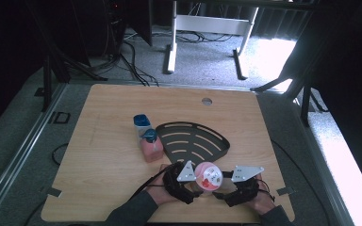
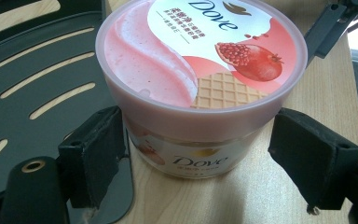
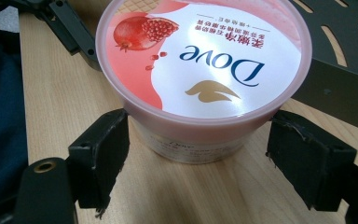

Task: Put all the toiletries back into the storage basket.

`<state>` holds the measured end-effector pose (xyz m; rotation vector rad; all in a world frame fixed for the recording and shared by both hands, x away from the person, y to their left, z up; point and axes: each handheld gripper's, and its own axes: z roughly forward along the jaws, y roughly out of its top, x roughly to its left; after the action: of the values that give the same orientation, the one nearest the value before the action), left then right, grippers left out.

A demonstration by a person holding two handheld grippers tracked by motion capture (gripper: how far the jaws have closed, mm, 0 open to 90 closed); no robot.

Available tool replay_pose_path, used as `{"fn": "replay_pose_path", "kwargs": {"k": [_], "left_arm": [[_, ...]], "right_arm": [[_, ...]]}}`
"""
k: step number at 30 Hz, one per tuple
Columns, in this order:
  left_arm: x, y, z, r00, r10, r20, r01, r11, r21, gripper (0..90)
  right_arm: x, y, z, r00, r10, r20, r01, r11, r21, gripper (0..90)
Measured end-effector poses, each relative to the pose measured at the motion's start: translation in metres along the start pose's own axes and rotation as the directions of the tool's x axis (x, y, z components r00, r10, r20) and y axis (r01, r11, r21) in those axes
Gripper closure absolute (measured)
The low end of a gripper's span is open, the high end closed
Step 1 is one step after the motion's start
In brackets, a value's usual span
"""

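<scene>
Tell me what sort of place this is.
Probably a lab or office room set up for recording, not a home: a bare wooden table on grey carpet, loose cables on the floor, and a white desk frame behind.

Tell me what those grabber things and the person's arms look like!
Each grabber is black. The left gripper and the right gripper each carry a grey three-cornered plate on top with small dots. Their jaws are two chunky black blocks with rough pads, and a brass-ringed hole sits lower down. A black cable trails from the left one. The sleeves are dark grey.
</scene>
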<state>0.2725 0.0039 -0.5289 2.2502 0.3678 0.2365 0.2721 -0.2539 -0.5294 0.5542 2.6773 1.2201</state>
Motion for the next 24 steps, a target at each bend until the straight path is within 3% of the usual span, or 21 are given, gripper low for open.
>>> {"fn": "replay_pose_path", "kwargs": {"k": [12, 24], "left_arm": [[-0.002, 0.0007, 0.0015, 1.0, -0.002, 0.0, 0.002, 0.9998, 0.017, 18.3], [-0.0002, -0.0012, 0.0037, 0.9995, -0.028, 0.017, 0.028, 0.9996, 0.01, 18.4]], "right_arm": [[0.0028, 0.0011, -0.0013, 0.9998, -0.016, 0.015, 0.015, 0.9997, 0.017, 20.5], [0.0017, -0.001, 0.0016, 0.9999, -0.015, 0.007, 0.015, 0.9999, -0.003, 17.2]]}}
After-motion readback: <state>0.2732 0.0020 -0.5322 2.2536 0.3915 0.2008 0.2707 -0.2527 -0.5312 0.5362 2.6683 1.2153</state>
